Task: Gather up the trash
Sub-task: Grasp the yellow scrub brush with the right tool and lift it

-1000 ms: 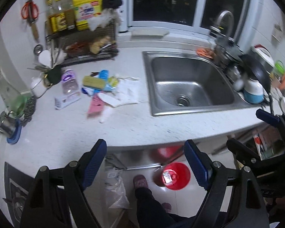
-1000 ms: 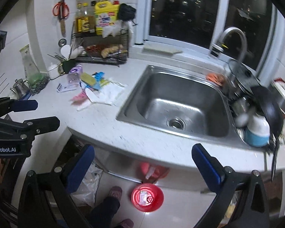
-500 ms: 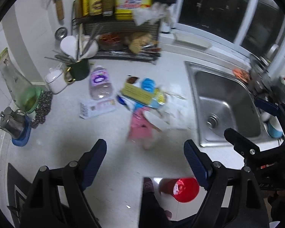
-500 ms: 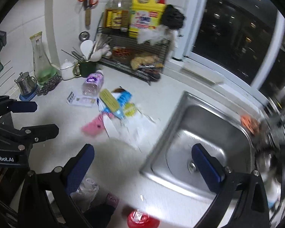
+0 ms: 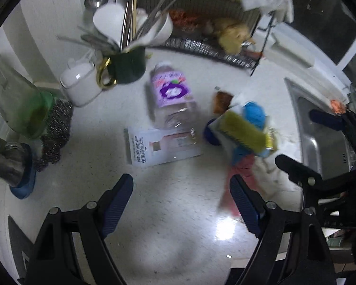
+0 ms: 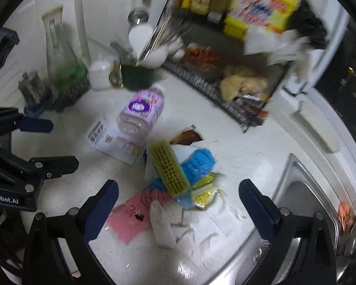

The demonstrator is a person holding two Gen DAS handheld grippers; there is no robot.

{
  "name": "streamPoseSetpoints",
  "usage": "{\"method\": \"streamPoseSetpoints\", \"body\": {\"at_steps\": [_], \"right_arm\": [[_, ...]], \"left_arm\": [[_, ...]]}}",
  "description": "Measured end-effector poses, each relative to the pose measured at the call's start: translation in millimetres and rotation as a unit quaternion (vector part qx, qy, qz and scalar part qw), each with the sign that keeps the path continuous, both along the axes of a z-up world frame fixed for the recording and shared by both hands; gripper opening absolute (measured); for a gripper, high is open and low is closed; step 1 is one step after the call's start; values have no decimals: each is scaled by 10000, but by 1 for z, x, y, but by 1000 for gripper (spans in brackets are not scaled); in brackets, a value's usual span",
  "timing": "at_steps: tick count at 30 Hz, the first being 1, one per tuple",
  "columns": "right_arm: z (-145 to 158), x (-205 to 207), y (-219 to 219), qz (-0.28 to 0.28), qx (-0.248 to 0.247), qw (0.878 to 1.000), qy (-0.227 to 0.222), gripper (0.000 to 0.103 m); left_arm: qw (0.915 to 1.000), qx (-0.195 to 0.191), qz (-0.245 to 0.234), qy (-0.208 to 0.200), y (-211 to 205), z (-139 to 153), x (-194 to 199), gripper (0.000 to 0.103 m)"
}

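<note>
Trash pile (image 6: 178,190) lies jumbled on the counter (image 5: 168,213) beside the sink (image 6: 303,190); your left gripper (image 5: 181,201) hangs open, right gripper (image 6: 178,204) closing on nothing yet, so a hasty pinch may snag the scrub brush (image 6: 168,168).

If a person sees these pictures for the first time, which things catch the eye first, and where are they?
The heap of litter on the white counter stands out first: a yellow-green brush lies on blue wrappers, with a pink paper in front of it. To its left a clear bottle with a purple label lies on its side, partly over a white printed leaflet. The right gripper hovers above the heap, jaws closing and holding nothing.
</note>
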State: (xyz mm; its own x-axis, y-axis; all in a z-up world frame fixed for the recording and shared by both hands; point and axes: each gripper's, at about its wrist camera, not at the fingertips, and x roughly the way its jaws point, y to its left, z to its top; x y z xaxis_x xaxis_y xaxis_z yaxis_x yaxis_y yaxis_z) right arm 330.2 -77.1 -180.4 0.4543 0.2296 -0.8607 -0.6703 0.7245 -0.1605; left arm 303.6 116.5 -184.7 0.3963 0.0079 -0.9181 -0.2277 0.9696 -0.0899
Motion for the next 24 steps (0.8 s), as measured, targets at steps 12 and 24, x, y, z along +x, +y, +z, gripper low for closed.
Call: {"method": "streamPoseSetpoints", "body": {"at_steps": [12,24], "right_arm": [[-63,39,33,449,-669,9936,791,64],[-59,48,24,340,-555,9939,892,37]], "left_arm": [[9982,-427,118,400,21,-54,25,82],[9987,-373,198,290,31,-46,38,82]]}}
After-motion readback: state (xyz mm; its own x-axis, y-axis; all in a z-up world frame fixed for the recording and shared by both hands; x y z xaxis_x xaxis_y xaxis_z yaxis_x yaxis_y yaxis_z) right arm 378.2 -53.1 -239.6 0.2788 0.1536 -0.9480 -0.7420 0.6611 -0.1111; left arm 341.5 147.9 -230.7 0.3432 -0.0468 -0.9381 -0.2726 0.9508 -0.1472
